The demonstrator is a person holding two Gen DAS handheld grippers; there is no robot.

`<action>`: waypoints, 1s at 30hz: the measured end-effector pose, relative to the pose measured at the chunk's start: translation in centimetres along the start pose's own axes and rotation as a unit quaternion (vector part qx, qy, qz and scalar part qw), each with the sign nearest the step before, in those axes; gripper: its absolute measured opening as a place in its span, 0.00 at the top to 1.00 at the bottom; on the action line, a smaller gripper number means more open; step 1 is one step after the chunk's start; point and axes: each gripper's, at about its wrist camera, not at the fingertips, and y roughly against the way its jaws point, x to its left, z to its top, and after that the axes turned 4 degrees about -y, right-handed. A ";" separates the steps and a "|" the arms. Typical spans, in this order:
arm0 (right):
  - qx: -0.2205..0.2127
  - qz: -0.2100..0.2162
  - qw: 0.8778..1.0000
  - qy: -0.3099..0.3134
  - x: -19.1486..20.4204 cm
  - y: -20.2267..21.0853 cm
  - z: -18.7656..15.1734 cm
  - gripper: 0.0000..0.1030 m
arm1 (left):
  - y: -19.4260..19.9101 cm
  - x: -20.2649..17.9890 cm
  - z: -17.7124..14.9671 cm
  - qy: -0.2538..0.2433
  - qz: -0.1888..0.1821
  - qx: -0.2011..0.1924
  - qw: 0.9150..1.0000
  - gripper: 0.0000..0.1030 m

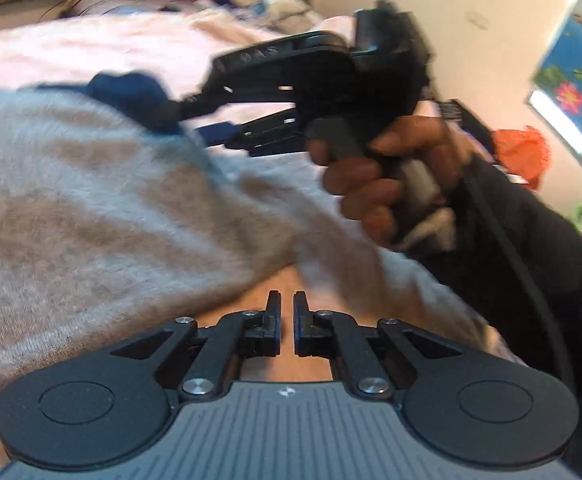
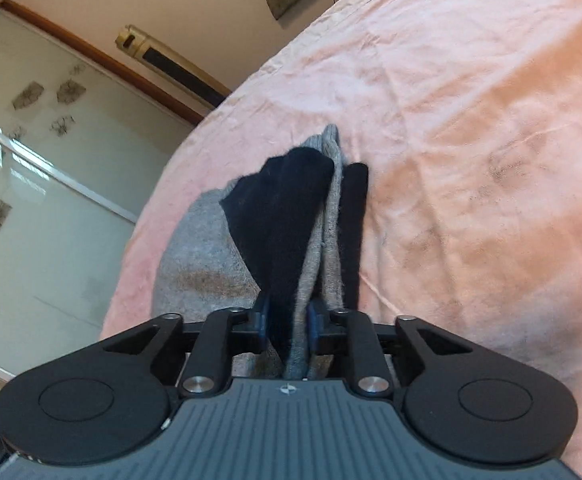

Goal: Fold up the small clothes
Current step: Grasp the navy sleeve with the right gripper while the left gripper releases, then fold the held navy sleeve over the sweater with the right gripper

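A grey sock (image 1: 91,200) with a navy end (image 1: 131,88) lies partly lifted over the pink bed sheet (image 1: 51,52). In the right wrist view the grey sock (image 2: 199,256) and its navy part (image 2: 287,208) run bunched between the pads of my right gripper (image 2: 289,316), which is shut on it. From the left wrist view, a hand (image 1: 371,184) holds that right gripper (image 1: 195,124), pointing left at the sock's navy end. My left gripper (image 1: 287,304) sits shut just below the sock's near edge, with nothing seen between its fingers.
A heap of mixed clothes (image 1: 251,4) lies at the far end of the bed. An orange cloth (image 1: 523,152) sits to the right behind the sleeve. The pink sheet (image 2: 471,120) ends at the bed's left edge, with a glass sliding door (image 2: 31,200) beyond.
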 end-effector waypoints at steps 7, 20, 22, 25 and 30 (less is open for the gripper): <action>-0.043 -0.050 0.997 0.038 2.1 -1.1 4.1 0.13 | 6.8 4.8 0.0 0.066 0.095 -0.107 0.987 0.07; -0.010 -0.064 0.998 0.015 -0.2 -5.7 4.9 0.51 | 2.6 24.1 2.1 0.412 -0.001 -0.131 0.902 0.09; 0.000 -0.048 0.999 -0.013 -1.3 -5.7 4.8 0.71 | 1.2 24.2 2.8 0.410 -0.007 -0.113 0.905 0.47; -0.014 -0.041 0.999 -0.017 -0.8 -5.1 4.3 0.74 | 0.9 23.8 3.2 0.396 0.018 -0.094 0.913 0.69; -0.028 0.012 1.000 0.001 2.6 -5.3 4.7 0.75 | 4.2 22.9 4.1 0.351 0.042 -0.120 0.928 0.73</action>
